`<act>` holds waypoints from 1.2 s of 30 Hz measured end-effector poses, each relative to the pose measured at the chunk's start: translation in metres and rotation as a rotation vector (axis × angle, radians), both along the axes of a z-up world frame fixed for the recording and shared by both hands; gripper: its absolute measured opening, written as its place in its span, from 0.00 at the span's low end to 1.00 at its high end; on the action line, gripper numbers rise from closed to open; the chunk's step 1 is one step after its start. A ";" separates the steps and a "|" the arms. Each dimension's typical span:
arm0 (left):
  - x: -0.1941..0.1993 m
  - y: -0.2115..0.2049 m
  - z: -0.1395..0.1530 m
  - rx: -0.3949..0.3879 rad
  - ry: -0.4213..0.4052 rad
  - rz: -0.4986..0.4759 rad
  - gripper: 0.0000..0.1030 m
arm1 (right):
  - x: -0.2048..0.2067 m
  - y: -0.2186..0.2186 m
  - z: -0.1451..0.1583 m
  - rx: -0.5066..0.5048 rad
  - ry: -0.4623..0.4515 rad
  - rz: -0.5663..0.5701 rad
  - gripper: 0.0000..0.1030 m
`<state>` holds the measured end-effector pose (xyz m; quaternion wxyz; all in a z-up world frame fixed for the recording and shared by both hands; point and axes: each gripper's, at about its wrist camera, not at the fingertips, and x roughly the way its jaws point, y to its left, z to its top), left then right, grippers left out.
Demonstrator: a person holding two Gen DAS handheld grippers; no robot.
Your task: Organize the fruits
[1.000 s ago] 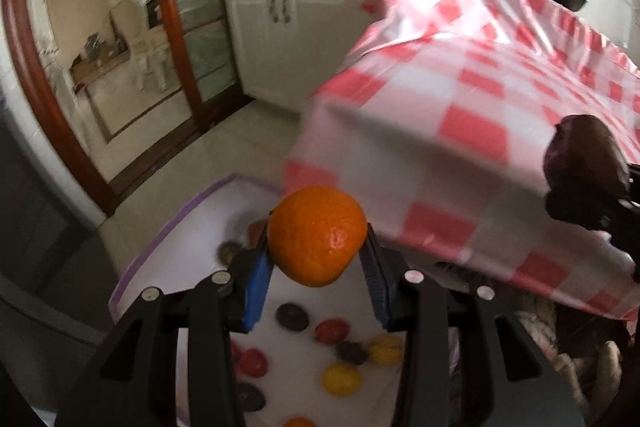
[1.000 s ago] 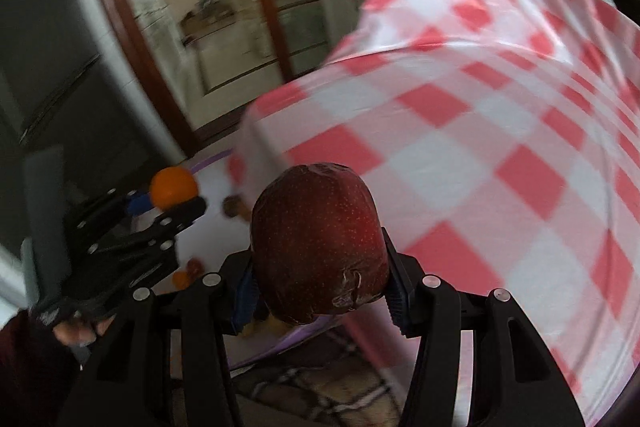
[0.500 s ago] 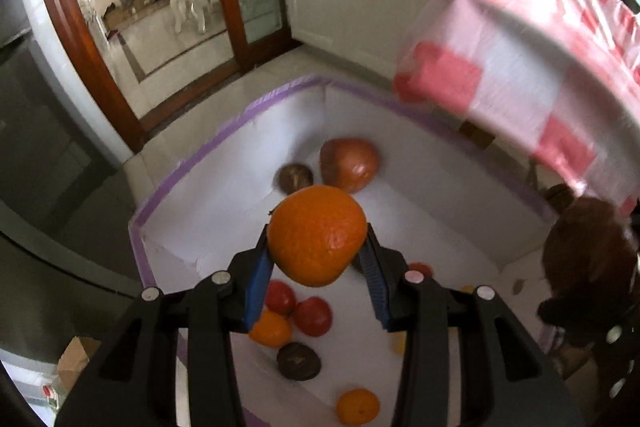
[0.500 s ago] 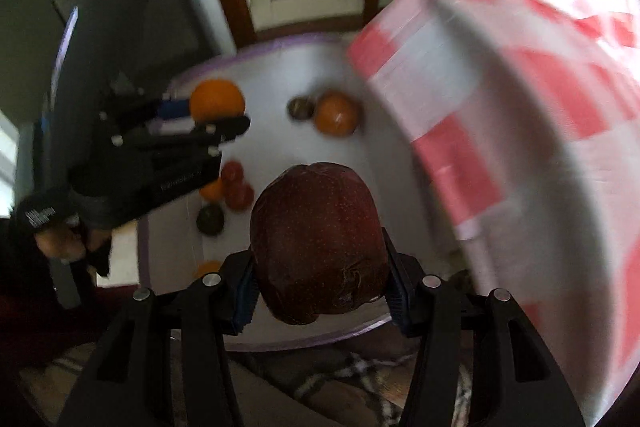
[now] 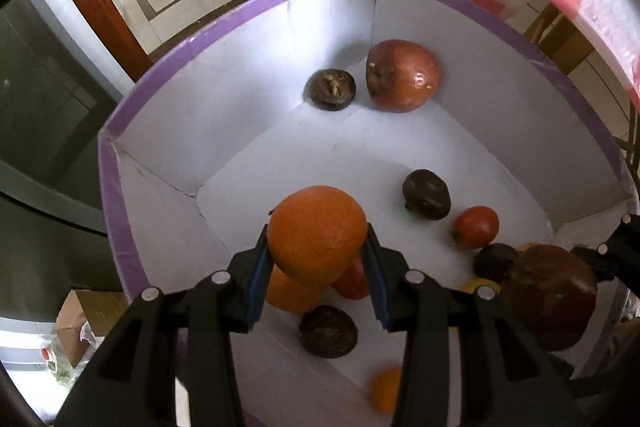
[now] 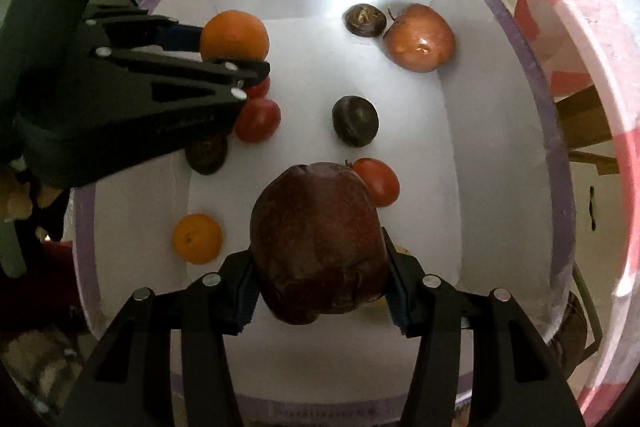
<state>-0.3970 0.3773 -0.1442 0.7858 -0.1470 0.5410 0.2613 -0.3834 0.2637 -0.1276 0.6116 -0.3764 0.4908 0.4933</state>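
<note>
My left gripper [image 5: 316, 259] has its jaws clenched on an orange [image 5: 316, 233], the blue pads pressing its two sides, and it hangs over the near left part of a white box [image 5: 168, 131] with a purple-taped rim. In the right wrist view the same gripper [image 6: 240, 55] reaches in from the left with the orange [image 6: 234, 35] at its tip, above a pair of red tomatoes [image 6: 258, 119].

My right gripper [image 6: 318, 279] grips a dark red apple [image 6: 316, 243] between its jaws, held above the near end of the box [image 6: 516, 131]. From the left wrist view that apple [image 5: 552, 295] shows at the right edge.

On the box floor lie a second apple [image 6: 418, 37] in the far right corner, a dark brown round fruit [image 6: 364, 19] just beside it, another dark fruit [image 6: 354, 121] near the middle, a tomato [image 6: 378, 181] partly behind my held apple, and a small orange [image 6: 196, 239] near the left wall. One more dark fruit [image 6: 206, 155] sits partly under the left gripper.

A red and white checked cloth [image 6: 580, 39] hangs at the right, beside the box.
</note>
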 end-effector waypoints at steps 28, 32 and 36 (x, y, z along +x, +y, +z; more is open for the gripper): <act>-0.014 0.002 0.085 0.073 -0.220 0.025 0.88 | 0.017 -0.043 0.116 0.271 -0.114 -0.167 0.83; -0.024 0.000 0.110 0.118 -0.291 0.040 0.99 | 0.019 -0.050 0.138 0.330 -0.160 -0.201 0.85; -0.038 -0.003 0.144 0.244 -0.333 0.093 0.99 | 0.020 -0.061 0.162 0.371 -0.209 -0.225 0.85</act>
